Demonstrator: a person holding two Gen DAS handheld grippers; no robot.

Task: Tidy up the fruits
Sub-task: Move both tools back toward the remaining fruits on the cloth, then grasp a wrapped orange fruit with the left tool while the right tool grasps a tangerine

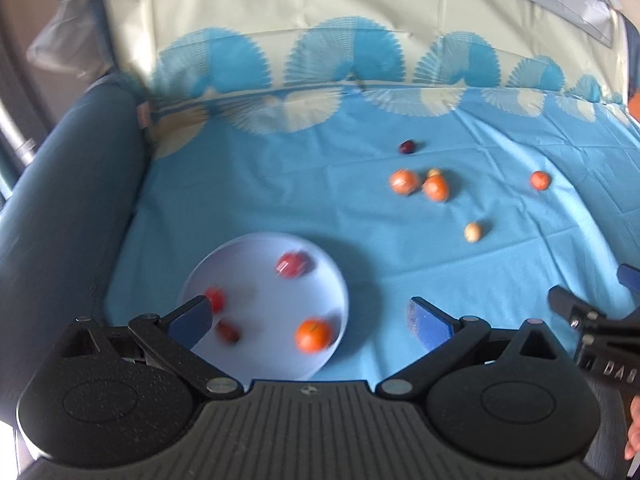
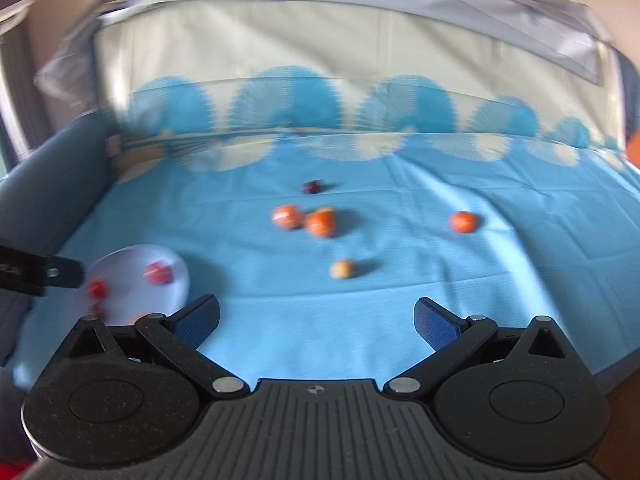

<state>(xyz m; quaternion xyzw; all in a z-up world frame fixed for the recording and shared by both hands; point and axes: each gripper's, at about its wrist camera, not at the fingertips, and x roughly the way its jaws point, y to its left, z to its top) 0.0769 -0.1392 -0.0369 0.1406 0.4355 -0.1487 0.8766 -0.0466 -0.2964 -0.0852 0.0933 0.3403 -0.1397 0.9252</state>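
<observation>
Above plate (image 1: 256, 364), left gripper (image 1: 310, 320) fingers wide apart, empty.

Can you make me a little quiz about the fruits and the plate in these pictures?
1. How many fruits lie in the round pale blue plate?
2. True or false: the open left gripper is holding the round orange fruit in the plate.
3. Which lies farthest back on the light blue cloth: A the small dark purple fruit, B the small tan fruit, C the lone orange fruit at the right?

Key: 1. four; 2. false, it is empty; 3. A.
</observation>
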